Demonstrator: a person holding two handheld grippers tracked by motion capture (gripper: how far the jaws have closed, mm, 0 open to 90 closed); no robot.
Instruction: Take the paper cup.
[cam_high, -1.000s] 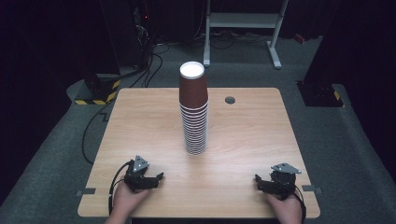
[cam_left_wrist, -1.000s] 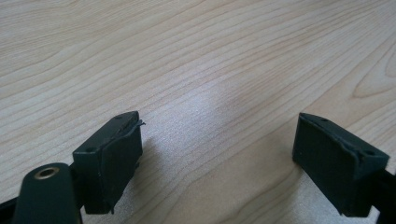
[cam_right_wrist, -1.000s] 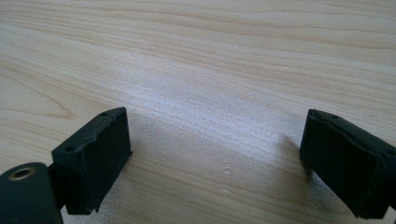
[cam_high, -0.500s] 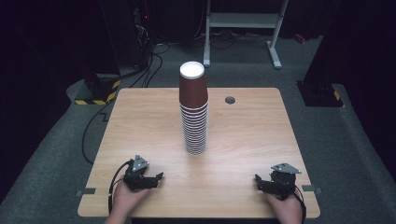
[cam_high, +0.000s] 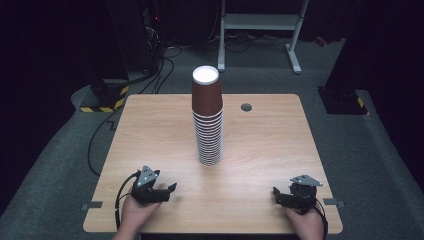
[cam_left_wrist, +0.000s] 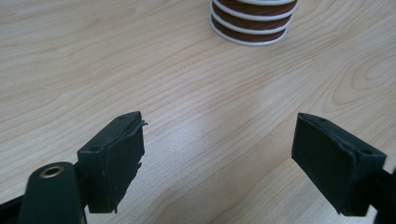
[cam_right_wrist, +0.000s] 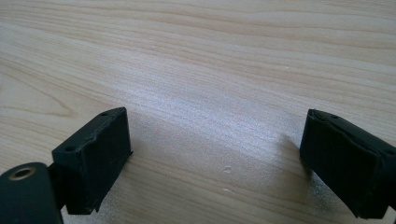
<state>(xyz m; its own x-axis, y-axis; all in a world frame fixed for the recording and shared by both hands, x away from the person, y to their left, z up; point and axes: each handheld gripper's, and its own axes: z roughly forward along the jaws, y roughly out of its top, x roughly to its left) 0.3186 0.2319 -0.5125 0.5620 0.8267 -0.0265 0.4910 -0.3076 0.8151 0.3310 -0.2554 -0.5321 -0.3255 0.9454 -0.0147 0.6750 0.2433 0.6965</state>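
A tall stack of brown paper cups (cam_high: 207, 120) with white rims stands upside down in the middle of the wooden table (cam_high: 270, 150); its lowest rims (cam_left_wrist: 253, 21) appear at the top of the left gripper view. My left gripper (cam_high: 169, 191) rests near the front left edge, held in a hand, pointing right toward the stack. Its jaws (cam_left_wrist: 219, 154) stand apart over bare wood with nothing between them. My right gripper (cam_high: 276, 194) rests near the front right edge, pointing left. It is open too (cam_right_wrist: 217, 154), just above the tabletop.
A round cable hole (cam_high: 246, 107) sits in the table behind and to the right of the stack. On the dark floor behind are a white metal stand (cam_high: 260, 22), loose cables (cam_high: 165, 55) and a yellow-black striped block (cam_high: 102, 102).
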